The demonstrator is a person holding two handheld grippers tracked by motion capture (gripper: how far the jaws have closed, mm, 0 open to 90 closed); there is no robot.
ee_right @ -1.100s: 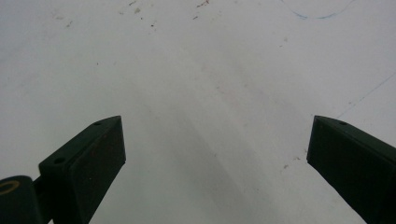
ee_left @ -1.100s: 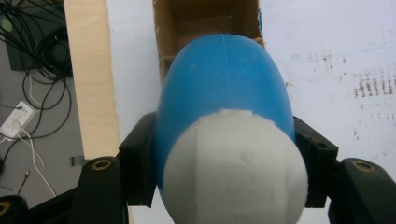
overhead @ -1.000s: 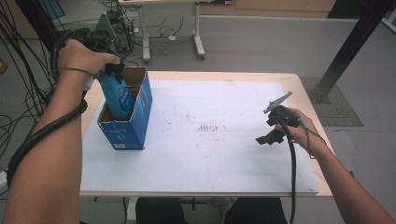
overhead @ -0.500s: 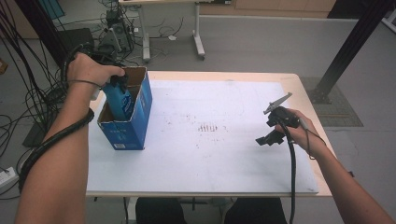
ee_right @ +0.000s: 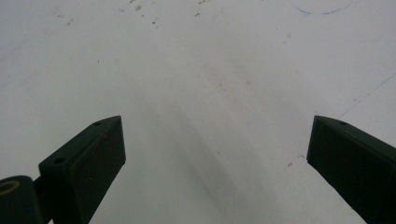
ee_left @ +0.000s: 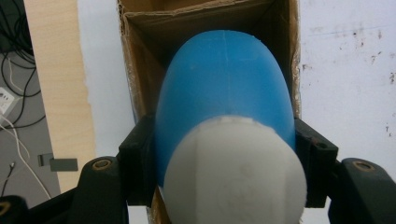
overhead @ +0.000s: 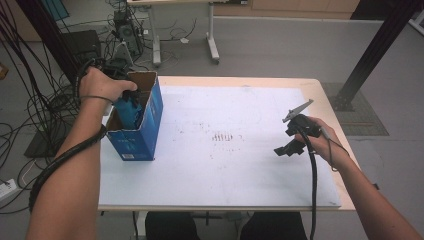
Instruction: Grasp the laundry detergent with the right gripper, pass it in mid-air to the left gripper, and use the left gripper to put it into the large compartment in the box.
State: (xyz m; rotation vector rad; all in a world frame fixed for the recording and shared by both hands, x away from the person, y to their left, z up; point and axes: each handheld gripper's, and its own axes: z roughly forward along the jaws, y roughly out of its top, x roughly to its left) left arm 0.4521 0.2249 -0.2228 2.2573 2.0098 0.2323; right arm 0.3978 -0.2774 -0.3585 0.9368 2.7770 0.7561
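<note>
An open blue cardboard box point(overhead: 139, 131) stands upright at the table's left side. A blue plastic bottle point(overhead: 128, 110) with a white cap point(ee_left: 233, 172) hangs bottom-first inside the box's mouth point(ee_left: 140, 70). My left gripper point(ee_left: 224, 154) is shut on the bottle near its cap, and a hand covers it in the high view. At the right side of the table my right gripper point(overhead: 286, 147) is held low over the white sheet. Its jaws stand wide apart with nothing between them point(ee_right: 217, 163).
A white sheet point(overhead: 225, 145) with dark specks covers most of the table point(overhead: 320, 90). Cables trail from both grippers, one along the left forearm point(overhead: 60, 165). Beyond the table stand a black post point(overhead: 375, 50), desk legs and tangled floor cables.
The left hand has sunk, carrying the blue bottle deeper into the blue box. The right gripper has not moved.
</note>
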